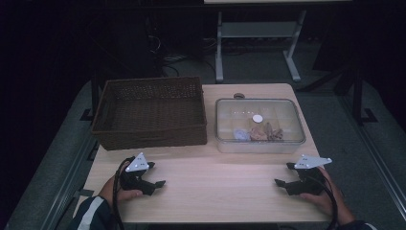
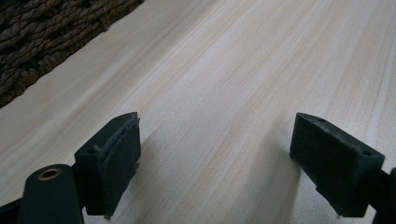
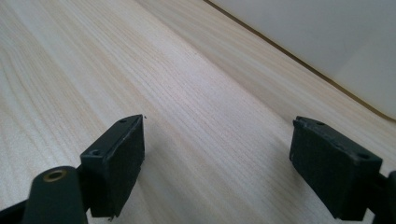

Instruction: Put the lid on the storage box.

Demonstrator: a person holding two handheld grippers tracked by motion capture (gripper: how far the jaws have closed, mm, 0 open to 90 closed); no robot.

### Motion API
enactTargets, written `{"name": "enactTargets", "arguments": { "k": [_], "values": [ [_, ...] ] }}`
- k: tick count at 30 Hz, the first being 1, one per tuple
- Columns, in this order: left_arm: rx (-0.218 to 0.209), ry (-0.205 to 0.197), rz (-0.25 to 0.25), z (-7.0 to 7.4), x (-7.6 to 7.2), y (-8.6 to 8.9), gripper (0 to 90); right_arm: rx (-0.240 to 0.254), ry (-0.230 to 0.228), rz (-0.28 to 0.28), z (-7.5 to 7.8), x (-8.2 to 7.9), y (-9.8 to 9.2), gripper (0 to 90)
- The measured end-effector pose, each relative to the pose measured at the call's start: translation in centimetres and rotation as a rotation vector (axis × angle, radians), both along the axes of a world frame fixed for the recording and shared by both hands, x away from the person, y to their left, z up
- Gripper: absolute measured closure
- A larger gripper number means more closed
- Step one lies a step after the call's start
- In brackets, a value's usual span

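Grippers parked at the near edge, both jaws spread and holding nothing.

My right gripper (image 1: 287,183) sits nearer the clear lidded box (image 1: 260,125), which lies ahead of it, long side running across the table (image 1: 215,177); the small items (image 1: 261,132) inside sit under its lid. My left gripper (image 1: 154,179) rests before the wicker basket (image 1: 151,112), beside the box.
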State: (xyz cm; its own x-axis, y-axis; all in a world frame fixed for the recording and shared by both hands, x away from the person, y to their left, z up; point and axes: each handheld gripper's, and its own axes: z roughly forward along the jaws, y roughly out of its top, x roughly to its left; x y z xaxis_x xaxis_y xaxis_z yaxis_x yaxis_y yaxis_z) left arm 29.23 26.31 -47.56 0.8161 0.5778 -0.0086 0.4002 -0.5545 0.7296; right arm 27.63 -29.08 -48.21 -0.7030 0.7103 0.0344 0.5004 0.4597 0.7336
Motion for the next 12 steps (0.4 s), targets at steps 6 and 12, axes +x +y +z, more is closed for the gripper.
{"name": "enactTargets", "arguments": {
  "k": [6,12],
  "values": [
    [0.002,0.000,0.001,0.01,0.03,0.00,15.6,0.000,0.000,0.000,0.00,0.00,0.00,17.2],
    [0.001,-0.001,0.006,0.01,0.04,0.00,15.6,0.000,0.000,-0.001,0.00,0.00,0.00,17.1]
  ]
}}
